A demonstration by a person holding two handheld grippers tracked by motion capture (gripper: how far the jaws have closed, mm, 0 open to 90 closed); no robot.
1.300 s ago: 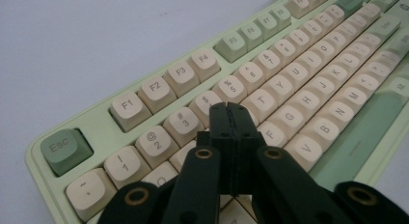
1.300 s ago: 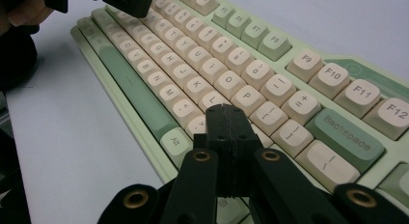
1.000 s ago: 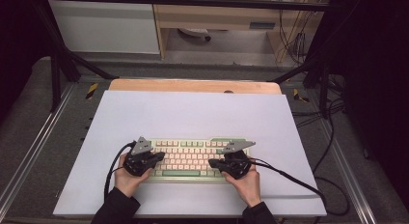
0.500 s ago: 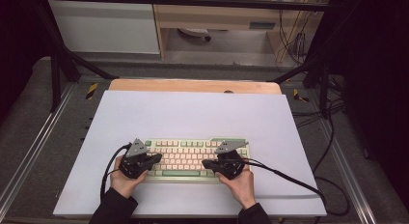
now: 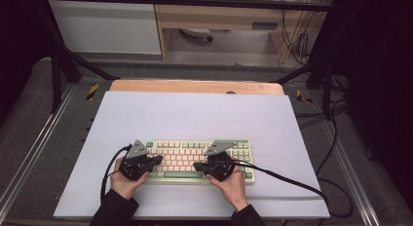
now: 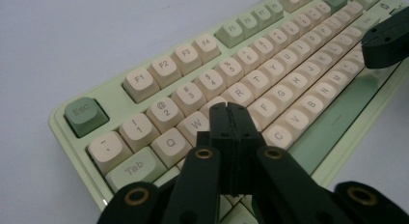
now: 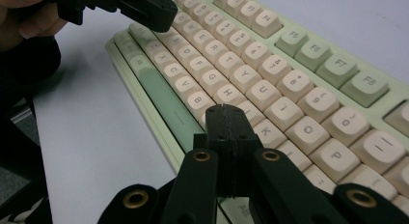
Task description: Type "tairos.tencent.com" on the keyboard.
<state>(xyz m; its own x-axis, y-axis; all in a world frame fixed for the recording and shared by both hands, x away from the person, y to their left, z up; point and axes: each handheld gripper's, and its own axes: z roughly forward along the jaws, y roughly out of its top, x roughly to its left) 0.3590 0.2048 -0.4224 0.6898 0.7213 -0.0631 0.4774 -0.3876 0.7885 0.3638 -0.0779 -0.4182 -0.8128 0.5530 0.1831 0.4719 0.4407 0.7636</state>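
I see a pale green keyboard point(image 5: 195, 160) with cream keys, darker green Esc, function keys and space bar, near the white table's point(image 5: 195, 114) front edge. My left gripper point(image 5: 157, 159) and right gripper point(image 5: 197, 165) are black, each topped with a grey plate.

free: white table top point(image 5: 195, 114) bare along far edge, both side edges | blocked: keyboard point(image 5: 195, 153) near front edge, middle | over keys: left gripper point(image 5: 158, 160), right gripper point(image 5: 197, 166), tips facing
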